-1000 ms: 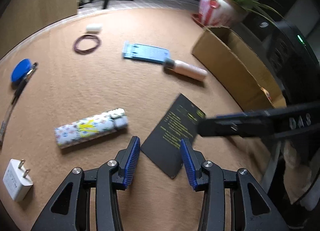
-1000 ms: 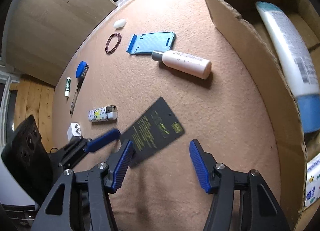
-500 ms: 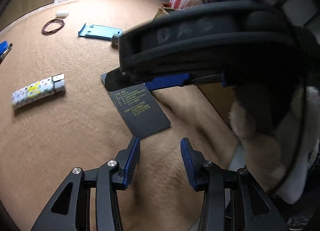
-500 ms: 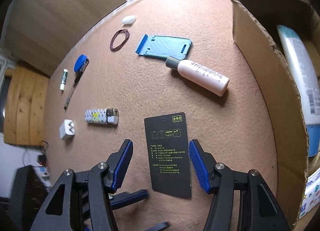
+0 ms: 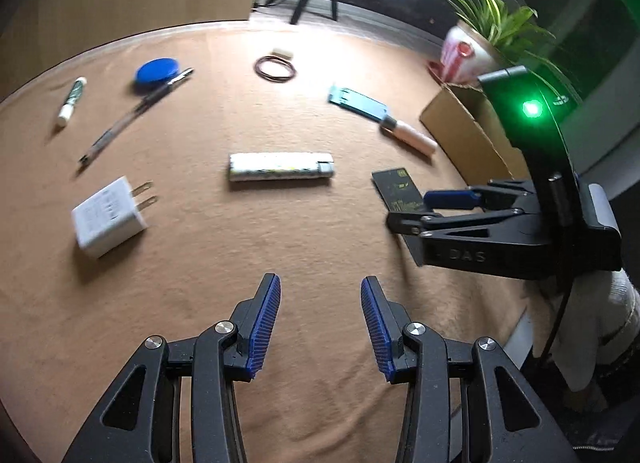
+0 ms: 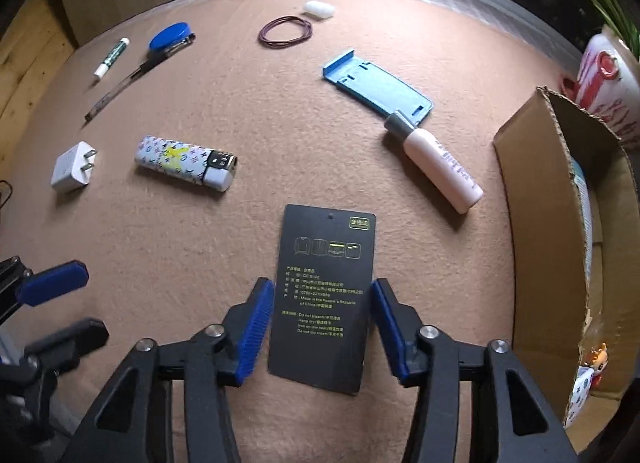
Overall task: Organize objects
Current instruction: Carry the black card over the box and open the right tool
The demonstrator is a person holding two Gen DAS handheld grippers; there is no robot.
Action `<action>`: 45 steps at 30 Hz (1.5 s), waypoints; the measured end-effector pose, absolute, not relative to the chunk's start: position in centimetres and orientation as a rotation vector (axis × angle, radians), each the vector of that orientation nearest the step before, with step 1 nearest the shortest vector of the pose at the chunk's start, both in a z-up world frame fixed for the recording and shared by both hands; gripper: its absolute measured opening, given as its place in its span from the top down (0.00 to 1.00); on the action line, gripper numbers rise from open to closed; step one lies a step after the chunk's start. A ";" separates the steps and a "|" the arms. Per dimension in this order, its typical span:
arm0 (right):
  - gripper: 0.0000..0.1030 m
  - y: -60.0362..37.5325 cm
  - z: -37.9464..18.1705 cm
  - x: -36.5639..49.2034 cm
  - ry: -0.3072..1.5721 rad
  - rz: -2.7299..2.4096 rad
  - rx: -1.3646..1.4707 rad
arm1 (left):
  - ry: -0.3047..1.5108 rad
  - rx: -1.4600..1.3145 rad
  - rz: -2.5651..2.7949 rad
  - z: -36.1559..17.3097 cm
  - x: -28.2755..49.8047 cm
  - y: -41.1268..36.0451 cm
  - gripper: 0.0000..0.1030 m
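Seen from the right wrist, the tan table carries a loose spread of small things. At the far left lie a white charger plug, a white-capped marker and a clear pen whose end touches a blue round lid. Next comes a patterned lighter lying flat, then a brown rubber band with a small white eraser just beside it at the far edge. In the middle a black card with yellow-green print lies flat, its near half between the blue pads of the right gripper. The jaws have just been closing and stand on either side of the card's long edges; the card rests on the table, the pads not visibly pressing it. Right of that, a blue plastic stand touches the grey cap of a pale pink bottle. At the far right stands an open cardboard box. The left gripper hovers over bare table, partly open, holding nothing.
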State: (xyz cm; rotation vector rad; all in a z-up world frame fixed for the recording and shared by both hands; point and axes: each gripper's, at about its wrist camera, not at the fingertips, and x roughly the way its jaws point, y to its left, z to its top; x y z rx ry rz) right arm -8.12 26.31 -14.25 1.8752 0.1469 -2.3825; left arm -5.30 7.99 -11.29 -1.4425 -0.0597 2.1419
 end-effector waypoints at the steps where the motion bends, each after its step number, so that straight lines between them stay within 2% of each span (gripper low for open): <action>1: 0.55 26.4 -14.2 -8.1 0.145 -2.379 1.874 | -0.067 -1.438 2.146 -11.1 -5.3 7.8 0.57; 7: 0.55 28.2 -13.6 -7.3 0.027 -2.372 1.848 | -0.079 -1.423 2.154 -10.6 -5.8 6.8 0.57; 14: 0.55 31.5 -9.9 -5.6 -0.104 -2.437 1.726 | -0.091 -1.434 2.150 -10.6 -6.0 7.3 0.57; 26: 0.55 39.5 -4.5 -4.2 -0.128 -2.689 1.611 | -0.084 -1.423 2.146 -10.4 -6.7 9.9 0.57; 35: 0.55 45.8 -5.8 -4.7 -0.157 -2.773 1.703 | -0.080 -1.431 2.152 -10.5 -7.0 10.6 0.57; 43: 0.55 47.4 -7.8 -5.4 -0.136 -2.774 1.777 | -0.072 -1.439 2.154 -10.6 -7.1 10.7 0.57; 45: 0.47 47.5 -8.0 -5.5 -0.137 -2.765 1.782 | -0.069 -1.442 2.155 -10.7 -7.1 10.7 0.57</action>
